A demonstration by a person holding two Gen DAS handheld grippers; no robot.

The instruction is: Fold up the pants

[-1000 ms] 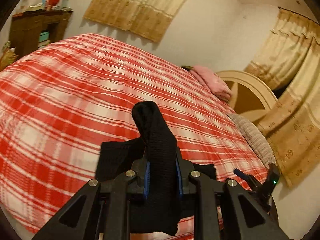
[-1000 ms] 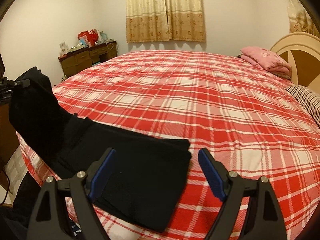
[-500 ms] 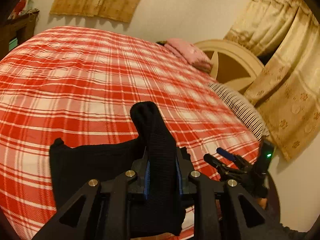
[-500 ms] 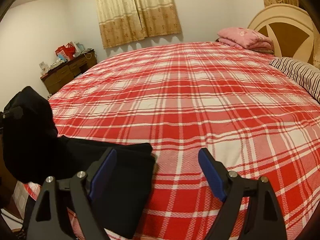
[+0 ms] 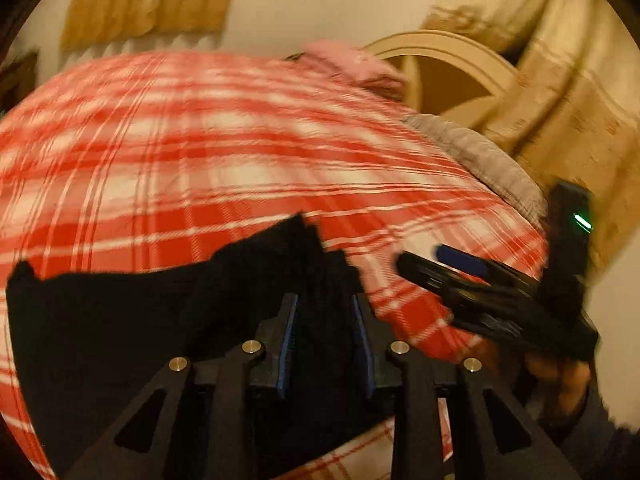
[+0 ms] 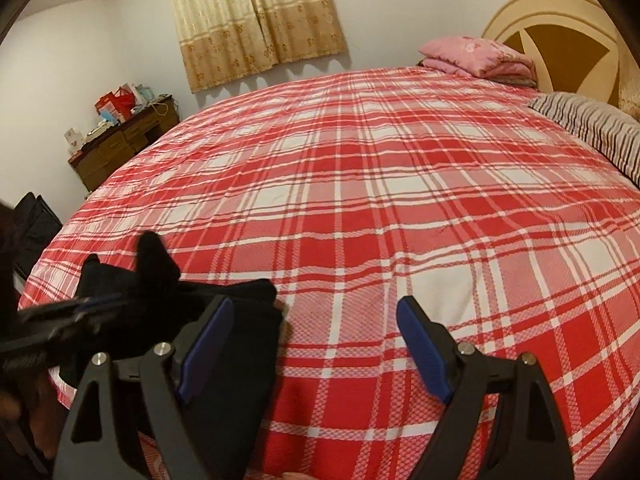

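Black knit pants (image 5: 120,320) lie folded near the edge of the red plaid bed (image 6: 380,200), and one fold of the cloth stands between the jaws of the left gripper (image 5: 326,332), which are now opening around it, while the right gripper (image 6: 316,344) hovers wide open and empty just to the right of the pile. I judge that the released fold may slide off the pile or spring open, because the knit is soft and the pile sits close to the bed edge. No brand, label or writing can be read anywhere.
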